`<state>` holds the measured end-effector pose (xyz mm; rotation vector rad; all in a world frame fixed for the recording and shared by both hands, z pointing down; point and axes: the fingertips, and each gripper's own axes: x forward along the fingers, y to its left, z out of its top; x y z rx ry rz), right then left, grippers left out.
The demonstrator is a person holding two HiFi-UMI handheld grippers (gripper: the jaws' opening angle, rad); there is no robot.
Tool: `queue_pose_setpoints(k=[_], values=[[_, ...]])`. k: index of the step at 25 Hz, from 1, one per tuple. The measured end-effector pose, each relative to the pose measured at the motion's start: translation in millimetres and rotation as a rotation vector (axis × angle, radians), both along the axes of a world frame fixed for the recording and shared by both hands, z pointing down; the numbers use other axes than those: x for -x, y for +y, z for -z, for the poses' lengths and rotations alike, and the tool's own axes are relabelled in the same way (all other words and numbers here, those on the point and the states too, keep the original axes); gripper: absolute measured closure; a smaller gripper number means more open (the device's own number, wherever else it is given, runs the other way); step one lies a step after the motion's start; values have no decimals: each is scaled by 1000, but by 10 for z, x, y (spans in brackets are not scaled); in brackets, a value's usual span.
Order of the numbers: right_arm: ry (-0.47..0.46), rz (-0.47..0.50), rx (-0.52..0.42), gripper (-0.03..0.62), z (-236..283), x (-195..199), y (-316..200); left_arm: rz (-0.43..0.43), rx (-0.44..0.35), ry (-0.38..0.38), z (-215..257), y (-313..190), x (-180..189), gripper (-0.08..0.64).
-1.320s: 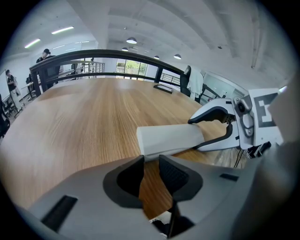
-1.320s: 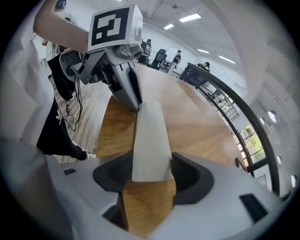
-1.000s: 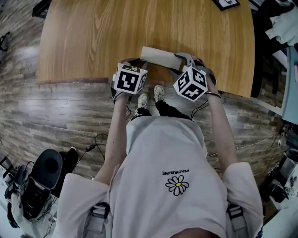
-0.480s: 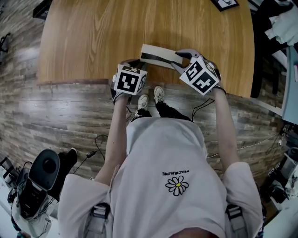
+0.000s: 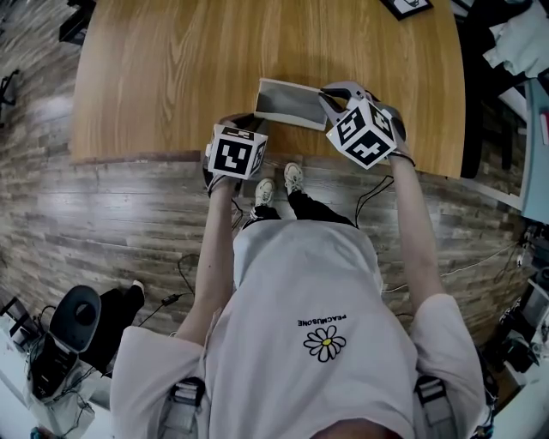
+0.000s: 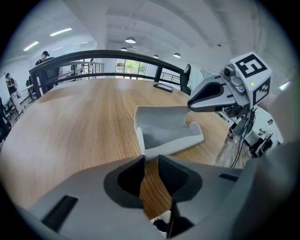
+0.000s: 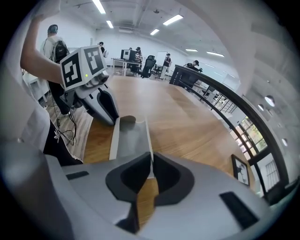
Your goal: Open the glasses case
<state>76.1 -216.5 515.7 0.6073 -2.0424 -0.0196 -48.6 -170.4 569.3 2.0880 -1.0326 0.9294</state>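
Note:
The white glasses case [image 5: 287, 101] lies near the front edge of the wooden table [image 5: 171, 69], its lid raised and the grey lining showing. My right gripper [image 5: 327, 93] holds the lid's right end; in the right gripper view the thin lid edge [image 7: 146, 136] runs between the closing jaws [image 7: 151, 168] and the pads press on it. My left gripper [image 5: 247, 118] is at the case's left end. In the left gripper view its jaws [image 6: 150, 166] stand apart over bare wood, and the case's near corner [image 6: 142, 151] lies just ahead of the tips.
A black framed item [image 5: 412, 7] lies at the table's far right corner. The table edge [image 5: 171, 154] runs just under both grippers, with the person's shoes [image 5: 276, 180] and plank floor below. A dark railing [image 6: 117, 58] runs behind the table.
The case went from shut to open. The right gripper lifted the lid up and away from the person and closed onto its edge. The left gripper stayed where it was.

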Motion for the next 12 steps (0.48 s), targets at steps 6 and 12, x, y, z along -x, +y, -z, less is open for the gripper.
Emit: queue_pose_setpoints(k=[6,12], values=[[38,-6,-80,571,-16,-25,-113,-3,-12,-18,9,-6,-3,456],[76,25,-108,571,-77,50,-164,-37,-17,-64,-30,6,57,467]])
